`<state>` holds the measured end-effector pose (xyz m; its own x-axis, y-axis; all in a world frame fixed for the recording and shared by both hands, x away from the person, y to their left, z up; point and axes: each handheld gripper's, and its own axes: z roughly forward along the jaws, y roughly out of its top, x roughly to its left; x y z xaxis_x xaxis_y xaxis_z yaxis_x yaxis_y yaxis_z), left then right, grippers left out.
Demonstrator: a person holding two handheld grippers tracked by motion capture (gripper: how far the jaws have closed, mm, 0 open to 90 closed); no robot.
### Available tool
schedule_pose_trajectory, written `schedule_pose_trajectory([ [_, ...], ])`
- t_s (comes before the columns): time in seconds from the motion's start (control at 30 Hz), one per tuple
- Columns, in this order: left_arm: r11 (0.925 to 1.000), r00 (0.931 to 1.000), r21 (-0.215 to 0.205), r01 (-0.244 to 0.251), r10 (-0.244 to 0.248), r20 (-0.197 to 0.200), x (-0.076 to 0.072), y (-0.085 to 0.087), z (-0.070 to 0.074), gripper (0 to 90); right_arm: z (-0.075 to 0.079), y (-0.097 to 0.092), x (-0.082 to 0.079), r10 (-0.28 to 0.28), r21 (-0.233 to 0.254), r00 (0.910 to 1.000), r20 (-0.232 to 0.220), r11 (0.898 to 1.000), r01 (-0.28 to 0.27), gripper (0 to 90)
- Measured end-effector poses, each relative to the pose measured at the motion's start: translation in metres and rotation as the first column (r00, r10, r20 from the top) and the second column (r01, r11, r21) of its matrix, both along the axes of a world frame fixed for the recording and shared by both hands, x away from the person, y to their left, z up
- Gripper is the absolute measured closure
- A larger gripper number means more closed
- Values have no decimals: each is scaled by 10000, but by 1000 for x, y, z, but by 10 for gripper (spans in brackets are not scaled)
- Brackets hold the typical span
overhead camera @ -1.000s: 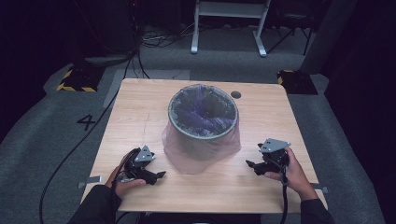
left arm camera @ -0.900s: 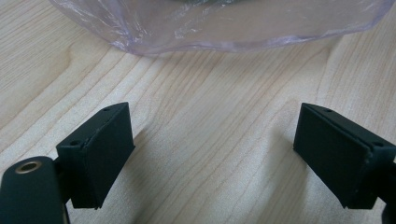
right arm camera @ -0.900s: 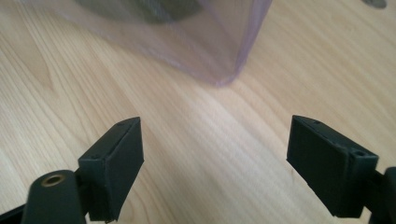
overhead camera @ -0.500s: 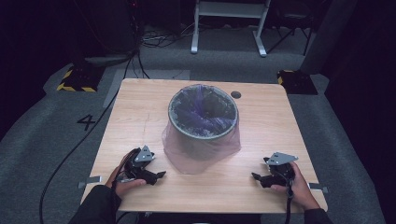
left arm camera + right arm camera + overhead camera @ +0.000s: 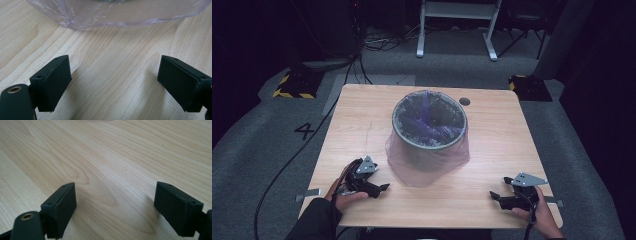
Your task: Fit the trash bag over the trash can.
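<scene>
A grey round bin stands in the middle of the wooden table, lined with a translucent purple bag whose loose skirt hangs over its side onto the tabletop. My left gripper rests low at the front left, open, pointing right toward the bag's hem, with bare wood between its pads. My right gripper sits low at the front right, open, pointing left over bare wood.
A small round hole sits in the table near the far edge. Cables trail from both grippers over the front edge. On the floor beyond lie yellow-black striped blocks and a white frame's legs.
My right gripper has come down and toward the table's front right corner. The left gripper and the bin have stayed where they were.
</scene>
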<state>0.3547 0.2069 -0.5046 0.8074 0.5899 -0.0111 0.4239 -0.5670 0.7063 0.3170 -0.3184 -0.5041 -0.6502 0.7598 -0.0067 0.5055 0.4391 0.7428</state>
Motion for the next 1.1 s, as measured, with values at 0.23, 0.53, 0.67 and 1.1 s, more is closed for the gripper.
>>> schedule_pose_trajectory([
  [0.23, 10000, 10000, 8, 17, -17, 11, 0, 0, 0, 111, 0, 0, 1, -77, -23, 10000, -30, 10000, 77, 157],
  [0.53, 10000, 10000, 31, 15, -15, -23, 2, -2, 0, 95, 0, 0, 1, -94, -29, 10000, -35, 10000, 94, 147],
  [0.67, 10000, 10000, 22, 55, -55, -43, 2, -2, 0, 88, 0, 0, 1, -92, -29, 10000, -38, 10000, 92, 146],
  [1.1, 9999, 9999, 47, 109, -109, -41, 3, -2, 0, 87, 0, 0, 2, -157, -71, 9999, -51, 9999, 157, 129],
])
